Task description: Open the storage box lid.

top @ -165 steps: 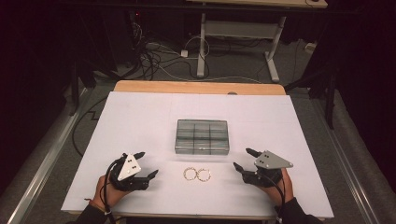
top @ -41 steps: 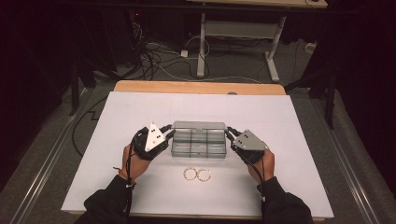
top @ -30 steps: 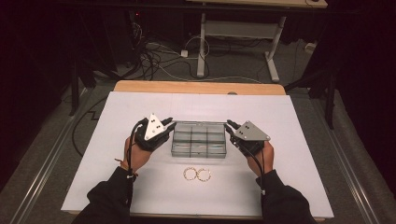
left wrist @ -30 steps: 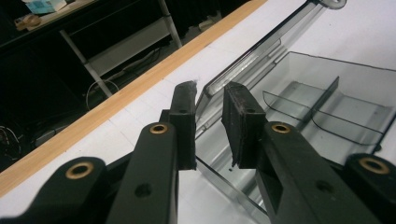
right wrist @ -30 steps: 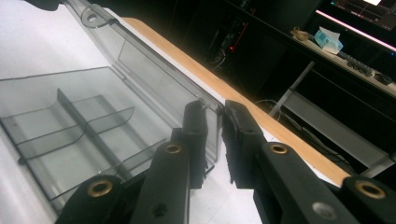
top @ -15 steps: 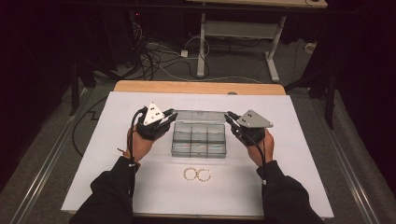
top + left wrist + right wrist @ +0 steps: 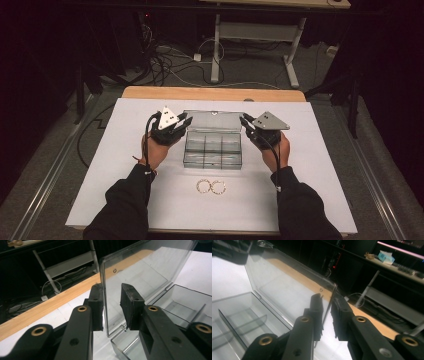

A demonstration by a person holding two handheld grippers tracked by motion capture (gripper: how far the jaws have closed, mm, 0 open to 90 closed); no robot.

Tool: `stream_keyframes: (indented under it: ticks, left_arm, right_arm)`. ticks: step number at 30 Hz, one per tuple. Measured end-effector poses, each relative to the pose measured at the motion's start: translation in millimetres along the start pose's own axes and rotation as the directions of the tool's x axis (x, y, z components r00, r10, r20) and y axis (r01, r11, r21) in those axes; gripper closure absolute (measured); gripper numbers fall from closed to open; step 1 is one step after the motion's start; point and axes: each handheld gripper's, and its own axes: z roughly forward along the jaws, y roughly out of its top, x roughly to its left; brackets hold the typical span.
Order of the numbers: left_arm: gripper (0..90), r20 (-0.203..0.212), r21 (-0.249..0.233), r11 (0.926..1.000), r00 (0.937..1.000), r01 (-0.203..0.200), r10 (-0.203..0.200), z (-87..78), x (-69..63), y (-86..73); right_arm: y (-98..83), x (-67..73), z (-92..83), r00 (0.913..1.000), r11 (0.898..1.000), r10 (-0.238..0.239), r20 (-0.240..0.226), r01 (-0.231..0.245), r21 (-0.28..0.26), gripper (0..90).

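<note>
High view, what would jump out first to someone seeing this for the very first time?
The clear plastic box in the middle of the white table, with its lid raised. The left tool and the right tool each straddle a side edge of that lid; in the left gripper view a gap shows beside one pad, and its jaws have just been opening. Two small rings lie side by side in front of the box.

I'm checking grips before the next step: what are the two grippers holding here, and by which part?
Both are at the clear lid of the box. The right gripper pinches its side edge. The left gripper straddles the opposite edge with a gap, its jaws having just opened.
</note>
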Motion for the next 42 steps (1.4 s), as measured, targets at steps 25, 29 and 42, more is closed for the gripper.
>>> stream_keyframes:
  ticks: [25, 29, 42]
  left_arm:
    - [65.9, -0.015, 0.082, 0.9965, 0.9998, 0.014, -0.013, 34.7, 7.0, -19.5]
    - [65.7, -0.015, 0.087, 0.9957, 0.9994, 0.033, -0.032, 37.2, 7.2, -21.8]
    - [64.4, -0.011, 0.123, 0.9880, 0.9955, 0.094, -0.094, 43.9, 7.1, -31.7]
  right_arm:
    - [-33.0, 0.1, 39.2, 0.9952, 0.991, 0.096, 0.019, -0.097, 0.091, 74.3]
    - [-36.0, 1.6, 42.1, 0.9948, 0.989, 0.099, 0.024, -0.101, 0.105, 73.2]
    - [-49.1, 5.2, 49.0, 0.9857, 0.975, 0.167, 0.022, -0.168, 0.148, 70.5]
